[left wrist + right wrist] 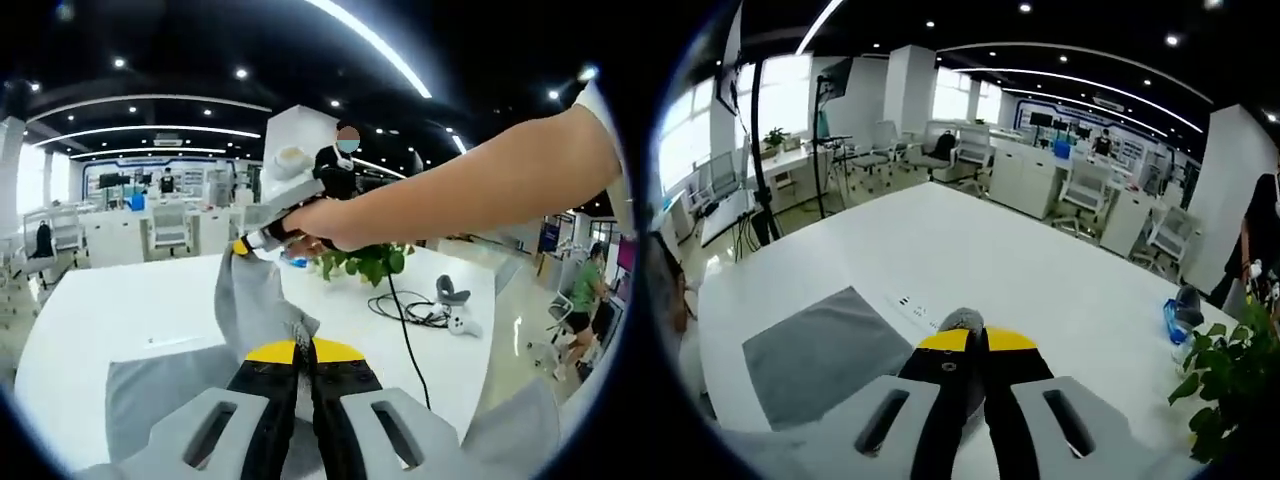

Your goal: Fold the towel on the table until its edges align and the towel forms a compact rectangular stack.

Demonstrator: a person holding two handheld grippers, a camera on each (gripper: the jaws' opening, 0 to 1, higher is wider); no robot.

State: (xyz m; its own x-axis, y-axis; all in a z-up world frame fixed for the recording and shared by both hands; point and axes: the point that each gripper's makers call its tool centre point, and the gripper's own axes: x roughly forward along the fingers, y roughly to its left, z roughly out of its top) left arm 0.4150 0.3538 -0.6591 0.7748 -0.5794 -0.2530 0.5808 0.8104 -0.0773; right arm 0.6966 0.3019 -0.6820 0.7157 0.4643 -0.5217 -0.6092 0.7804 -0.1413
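**Towel lifted by two corners, fold in mid-carry**

Yellow-tipped fingers of the left gripper sat nearest the lens in the left gripper view, pinched together on a ridge of the grey towel. From that pinch the cloth rose in a taut strip toward the right gripper, which hung above the counter with its fingers closed on the far corner. The rest of the towel lay slack on the counter below and to either side of the left gripper.

In the right gripper view, the right gripper had its own fingers narrow, a small bunch of grey cloth poking out between the tips. A flat grey panel of the towel rested on the counter just to the left of them.

Step judged: early fold, one edge raised and about to be carried over. No stacked layers were visible, so most of the task looked undone. Next move likely called for both grippers to travel together, keeping the held edge taut and level, then lower it onto the opposite edge so the corners meet.

Pose: the person's forearm reached in from the right, nearly level, hand wrapped round the right gripper's handle. A plant, a cable and a controller sat well apart from the cloth.
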